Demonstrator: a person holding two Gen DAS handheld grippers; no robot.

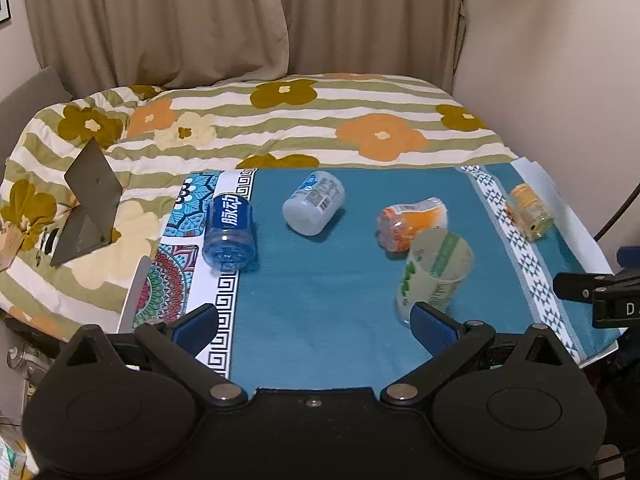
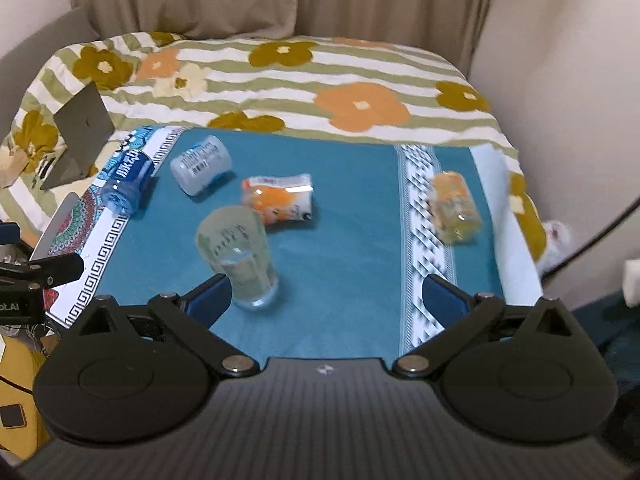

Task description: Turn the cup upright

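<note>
Several plastic cups sit on a teal mat [image 1: 320, 300]. A clear cup with a green label [image 1: 434, 276] stands upright near the front; it also shows in the right wrist view [image 2: 240, 254]. A blue cup [image 1: 230, 232], a white cup [image 1: 314, 208], an orange cup [image 1: 412, 220] and a yellow cup [image 1: 530, 212] lie on their sides. My left gripper [image 1: 316, 326] is open and empty; its right finger is just in front of the upright cup. My right gripper [image 2: 326, 294] is open and empty; the upright cup stands by its left finger.
The mat lies on a bed with a flowered striped cover [image 1: 320, 120]. A grey folded stand [image 1: 86, 208] sits on the bed at the left. Curtains [image 1: 240, 20] and a wall are behind. The right gripper's body [image 1: 600, 292] shows at the mat's right edge.
</note>
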